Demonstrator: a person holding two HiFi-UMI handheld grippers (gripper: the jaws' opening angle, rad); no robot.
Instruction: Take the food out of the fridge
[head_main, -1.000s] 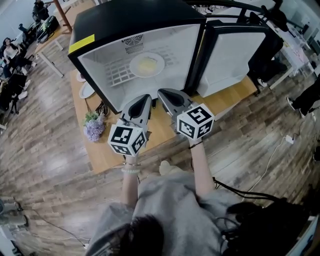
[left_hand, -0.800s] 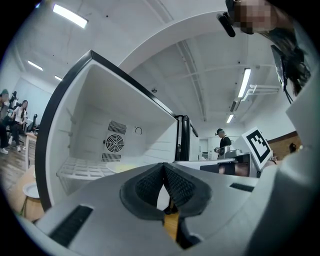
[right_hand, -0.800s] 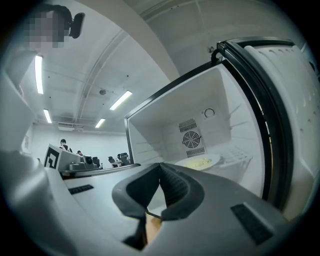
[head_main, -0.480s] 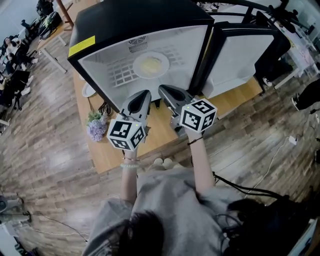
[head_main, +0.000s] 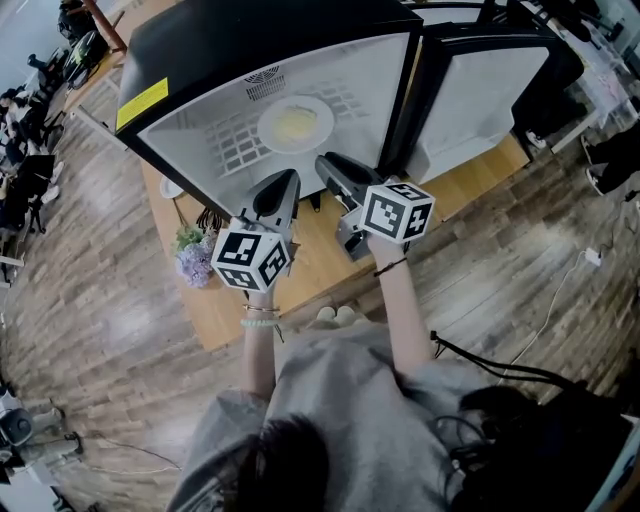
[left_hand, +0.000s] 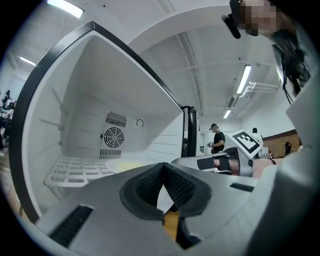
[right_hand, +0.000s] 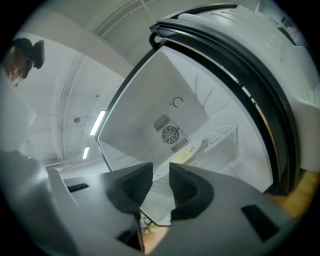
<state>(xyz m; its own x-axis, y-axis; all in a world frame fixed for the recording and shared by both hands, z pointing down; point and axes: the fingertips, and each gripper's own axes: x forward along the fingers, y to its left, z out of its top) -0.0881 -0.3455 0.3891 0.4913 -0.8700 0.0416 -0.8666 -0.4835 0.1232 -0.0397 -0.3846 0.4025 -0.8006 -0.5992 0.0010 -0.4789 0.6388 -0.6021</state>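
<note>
A black mini fridge (head_main: 250, 40) stands open on a wooden table (head_main: 320, 262). On its white wire shelf (head_main: 235, 145) lies a white plate with yellow food (head_main: 295, 123), also seen low in the left gripper view as the plate (left_hand: 122, 165) and far back in the right gripper view as the food (right_hand: 189, 154). My left gripper (head_main: 283, 182) is shut and empty just in front of the opening; its pads (left_hand: 172, 182) touch. My right gripper (head_main: 328, 163) is beside it at the opening's right edge. Its jaws are opening and nothing is between them (right_hand: 161, 172).
The fridge door (head_main: 475, 95) hangs open to the right. A bunch of purple flowers (head_main: 192, 262), cables (head_main: 205, 216) and a white dish (head_main: 170, 187) lie on the table left of the fridge. A fan grille (left_hand: 113, 136) sits on the fridge's back wall.
Both grippers have moved closer to the fridge opening. The right gripper has rolled, so its marker cube now faces more upward.
</note>
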